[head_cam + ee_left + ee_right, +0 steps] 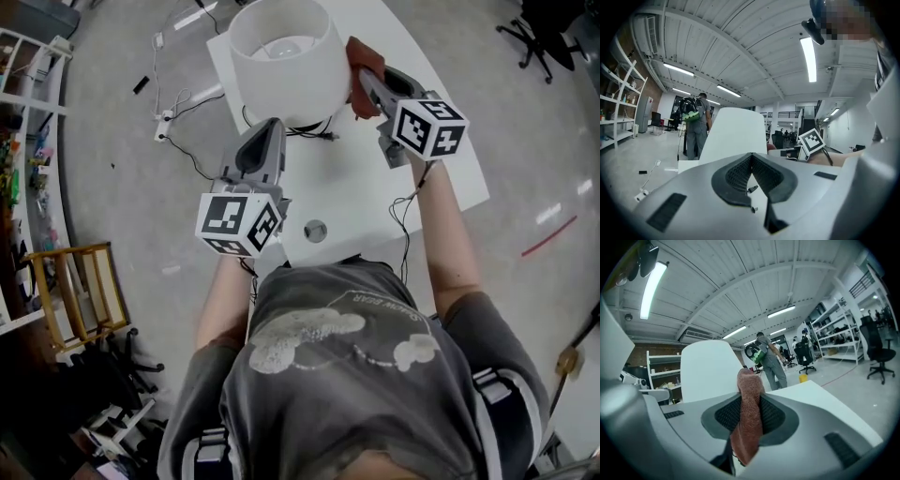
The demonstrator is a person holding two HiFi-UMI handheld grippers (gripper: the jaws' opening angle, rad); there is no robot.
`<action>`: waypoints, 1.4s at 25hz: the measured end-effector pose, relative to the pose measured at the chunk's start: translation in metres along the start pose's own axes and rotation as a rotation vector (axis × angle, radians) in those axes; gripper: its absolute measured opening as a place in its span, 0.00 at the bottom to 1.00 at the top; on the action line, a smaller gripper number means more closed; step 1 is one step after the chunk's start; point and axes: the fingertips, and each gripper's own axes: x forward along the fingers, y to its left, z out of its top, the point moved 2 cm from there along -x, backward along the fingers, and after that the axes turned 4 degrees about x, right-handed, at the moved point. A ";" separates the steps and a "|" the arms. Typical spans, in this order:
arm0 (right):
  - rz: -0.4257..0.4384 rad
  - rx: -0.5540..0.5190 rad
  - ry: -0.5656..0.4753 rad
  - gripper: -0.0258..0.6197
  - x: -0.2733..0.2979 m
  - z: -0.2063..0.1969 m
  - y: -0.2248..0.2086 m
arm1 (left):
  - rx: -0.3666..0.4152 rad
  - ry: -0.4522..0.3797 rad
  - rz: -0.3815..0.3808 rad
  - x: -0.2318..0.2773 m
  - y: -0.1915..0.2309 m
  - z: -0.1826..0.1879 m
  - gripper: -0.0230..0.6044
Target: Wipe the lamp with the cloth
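A lamp with a white shade (281, 58) stands on the white table (361, 192). The shade (736, 133) fills the middle of the left gripper view, and the same shade (708, 371) rises just left of the cloth in the right gripper view. My right gripper (366, 89) is shut on a reddish-brown cloth (361, 58), held against the shade's right side. The cloth (747, 416) hangs folded between the jaws. My left gripper (267, 131) is shut and holds nothing, its tip close under the shade's near edge.
A black cord (314, 131) runs from the lamp's foot across the table. A round grey fitting (316, 230) sits in the tabletop near me. On the floor left lie cables and a power strip (164, 127). White shelves (23, 112) line the left wall. A person (696, 124) stands far off.
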 end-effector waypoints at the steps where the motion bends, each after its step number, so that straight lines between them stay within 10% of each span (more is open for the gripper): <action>1: -0.003 0.014 0.019 0.17 0.000 -0.012 -0.004 | -0.005 0.012 0.005 0.002 0.000 -0.007 0.05; 14: -0.014 0.122 0.167 0.17 -0.019 -0.111 -0.019 | -0.055 0.164 0.063 0.005 0.002 -0.085 0.05; 28: -0.062 0.107 0.166 0.17 -0.074 -0.144 0.039 | -0.125 0.261 -0.130 -0.012 -0.014 -0.134 0.05; 35: -0.116 0.150 0.178 0.17 -0.097 -0.170 0.059 | 0.022 0.275 -0.192 -0.018 -0.012 -0.148 0.05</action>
